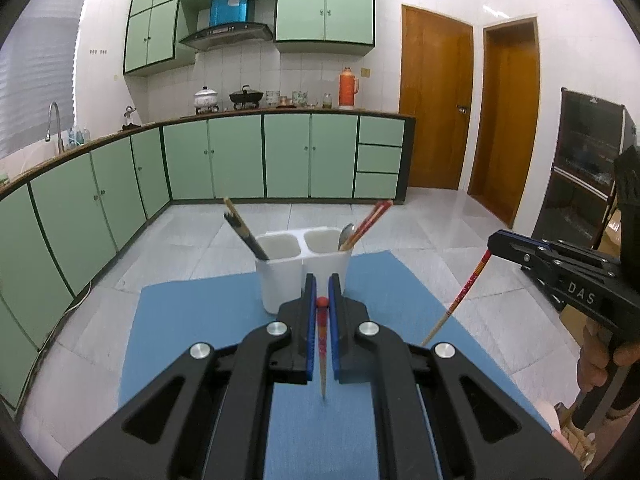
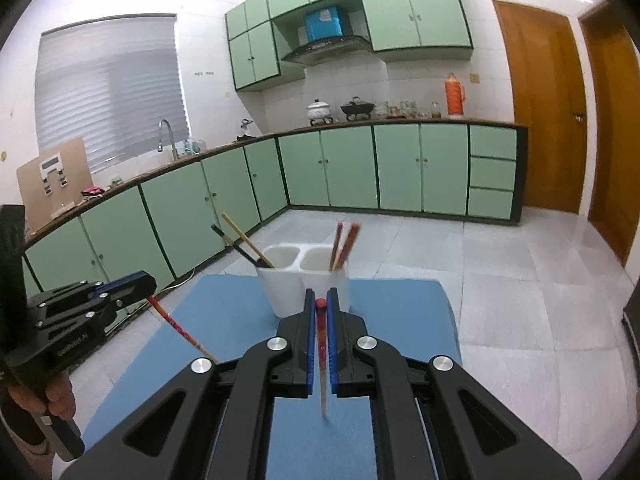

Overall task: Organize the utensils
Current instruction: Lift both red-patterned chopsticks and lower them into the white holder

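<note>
Red chopsticks: I hold one (image 1: 322,344) in my left gripper (image 1: 322,292), fingers clamped; my right gripper (image 2: 320,294) clamps another (image 2: 321,344), near the white holder (image 1: 304,268).

The left tool (image 1: 322,290) grips a red chopstick (image 1: 322,344) near the white utensil holder (image 1: 288,276).

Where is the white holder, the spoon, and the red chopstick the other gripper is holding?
white utensil holder (image 1: 280,280): left wrist view, front wall of its left compartment.
spoon (image 1: 346,234): left wrist view, its bowl sticking out of the right compartment.
red chopstick (image 1: 469,283): left wrist view, patterned shaft below the right gripper (image 1: 493,245).
</note>
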A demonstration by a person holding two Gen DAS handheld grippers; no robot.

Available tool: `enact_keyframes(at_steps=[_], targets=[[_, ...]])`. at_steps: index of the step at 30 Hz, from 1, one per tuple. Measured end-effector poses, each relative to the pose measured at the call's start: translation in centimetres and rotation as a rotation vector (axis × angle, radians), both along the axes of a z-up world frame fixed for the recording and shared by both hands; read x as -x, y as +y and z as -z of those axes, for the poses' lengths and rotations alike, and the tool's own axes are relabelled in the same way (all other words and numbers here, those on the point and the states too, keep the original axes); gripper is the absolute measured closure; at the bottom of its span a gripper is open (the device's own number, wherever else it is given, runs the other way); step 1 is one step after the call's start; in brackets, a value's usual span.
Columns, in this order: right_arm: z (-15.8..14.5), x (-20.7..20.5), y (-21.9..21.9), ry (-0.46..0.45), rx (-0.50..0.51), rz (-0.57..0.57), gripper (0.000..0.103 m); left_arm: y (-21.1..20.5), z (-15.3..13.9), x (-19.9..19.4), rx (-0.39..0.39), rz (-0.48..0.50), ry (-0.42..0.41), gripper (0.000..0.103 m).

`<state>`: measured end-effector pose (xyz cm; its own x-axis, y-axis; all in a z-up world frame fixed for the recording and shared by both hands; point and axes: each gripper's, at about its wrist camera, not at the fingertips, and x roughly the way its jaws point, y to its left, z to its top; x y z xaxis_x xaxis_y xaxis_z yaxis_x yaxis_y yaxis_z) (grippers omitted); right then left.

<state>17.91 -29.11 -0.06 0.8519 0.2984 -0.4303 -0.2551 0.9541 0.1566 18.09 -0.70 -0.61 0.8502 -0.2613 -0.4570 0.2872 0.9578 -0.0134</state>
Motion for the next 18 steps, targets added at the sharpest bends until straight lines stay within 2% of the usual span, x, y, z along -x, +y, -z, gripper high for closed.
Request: enact_keyframes(at_steps=[9,18], targets=[[-4.2,-1.4,1.6,-0.093,0.006,-0.04,0.098,-0.1,-3.3,-1.4,0.024,-0.017,-0.092,0.098],[-8.8,-4.5,2.3,-0.202,-0.064,-0.025,0.098,0.0,-7.6,-4.6,0.085,-0.064,-0.212,0.098]])
